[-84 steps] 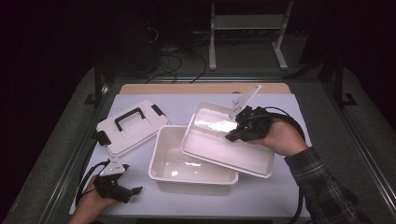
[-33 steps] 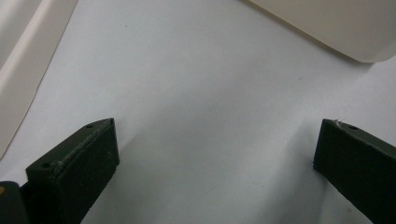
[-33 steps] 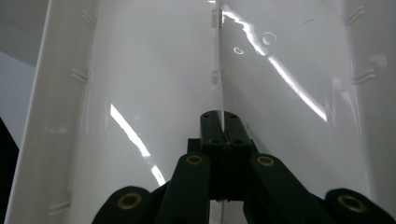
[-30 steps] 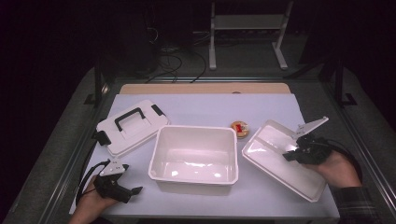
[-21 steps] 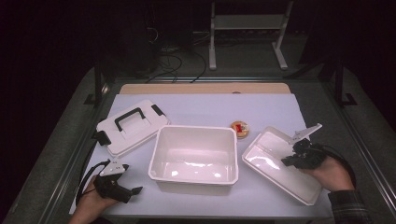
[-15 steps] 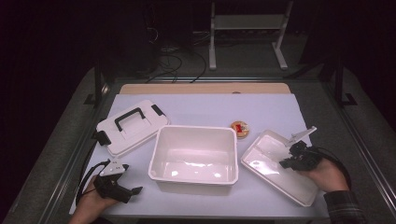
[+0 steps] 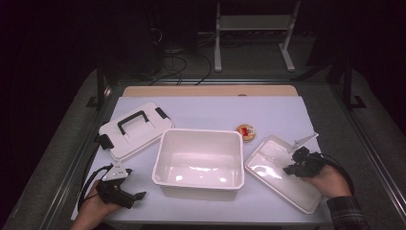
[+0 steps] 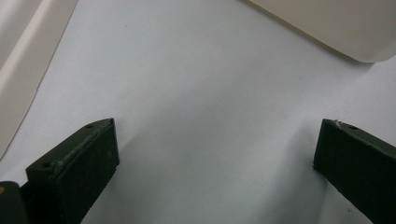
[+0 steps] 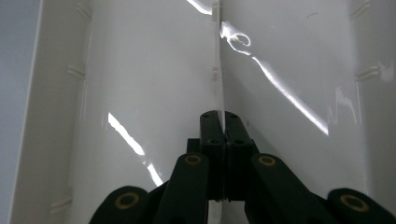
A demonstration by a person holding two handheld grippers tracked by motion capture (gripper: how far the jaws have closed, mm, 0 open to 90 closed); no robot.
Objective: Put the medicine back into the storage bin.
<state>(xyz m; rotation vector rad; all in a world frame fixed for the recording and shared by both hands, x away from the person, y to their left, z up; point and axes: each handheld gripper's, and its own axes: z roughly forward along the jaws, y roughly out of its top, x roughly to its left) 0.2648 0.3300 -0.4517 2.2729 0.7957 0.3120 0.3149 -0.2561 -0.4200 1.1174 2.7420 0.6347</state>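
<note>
Lowered since 2.8 s ago, when it was held tilted over the white bin, 1 shallow white tray [image 7: 280,171] is now set on the table [image 7: 287,112] at the right, just beside the bin and apart from it. The tray's thin central divider [image 9: 217,74] is clamped between the closed jaws of the right gripper [image 7: 291,167], whose hand [image 7: 328,179] rests at the tray's near right edge. 1 deep white bin [image 7: 198,160] is seen at the table's middle. 1 small round orange-and-red item [image 7: 246,132] lies behind the gap between bin and tray. 1 white lid with black handle [image 7: 135,129] lies at the left, touching neither. The left gripper [image 7: 136,197] is held low at the near left corner, jaws wide apart over bare table, nothing between them.
</note>
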